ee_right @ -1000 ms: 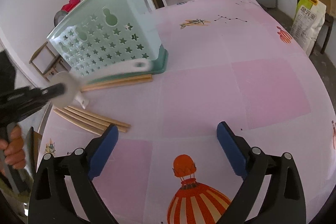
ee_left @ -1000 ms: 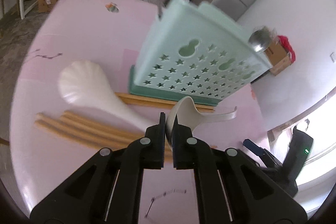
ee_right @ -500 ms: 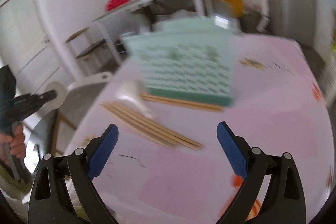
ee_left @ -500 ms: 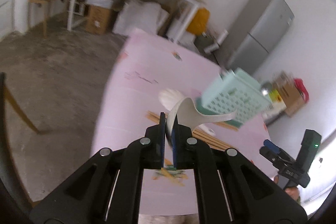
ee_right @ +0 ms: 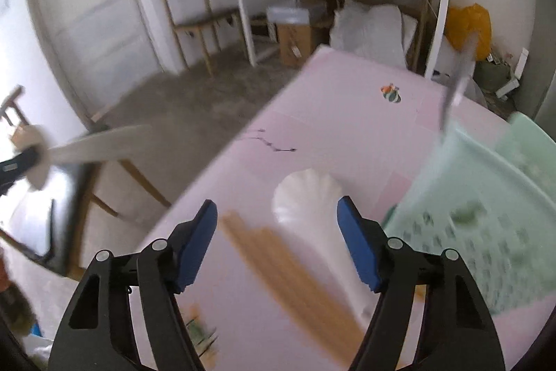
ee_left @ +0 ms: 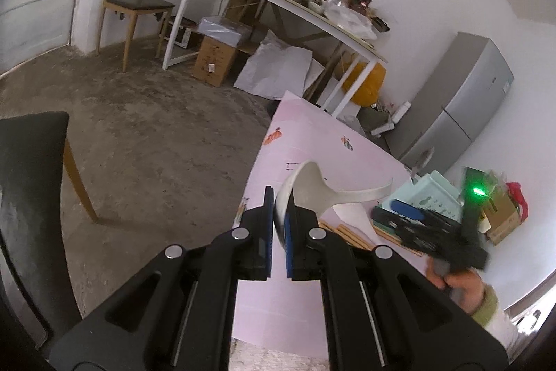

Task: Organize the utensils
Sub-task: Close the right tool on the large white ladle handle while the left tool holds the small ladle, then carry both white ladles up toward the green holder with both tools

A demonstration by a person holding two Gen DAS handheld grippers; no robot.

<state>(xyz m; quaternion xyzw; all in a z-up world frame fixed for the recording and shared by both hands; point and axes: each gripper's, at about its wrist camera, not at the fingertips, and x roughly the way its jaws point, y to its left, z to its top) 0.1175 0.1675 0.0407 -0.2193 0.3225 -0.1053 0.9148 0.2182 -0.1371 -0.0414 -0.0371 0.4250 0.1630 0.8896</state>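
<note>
Left gripper (ee_left: 278, 225): clamped on the white soup spoon (ee_left: 305, 190), now lifted clear of the counter (ee_left: 305, 134).
Right gripper (ee_right: 278, 232): empty, jaws closing, newly over the scalloped ladle (ee_right: 305, 193) and chopsticks (ee_right: 278, 252).
Basket (ee_right: 486, 214): just right; next pick likely.

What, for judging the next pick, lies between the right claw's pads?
Right wrist view: white scalloped spoon and wooden chopsticks, on the table; right claw closing, gripping neither.
</note>
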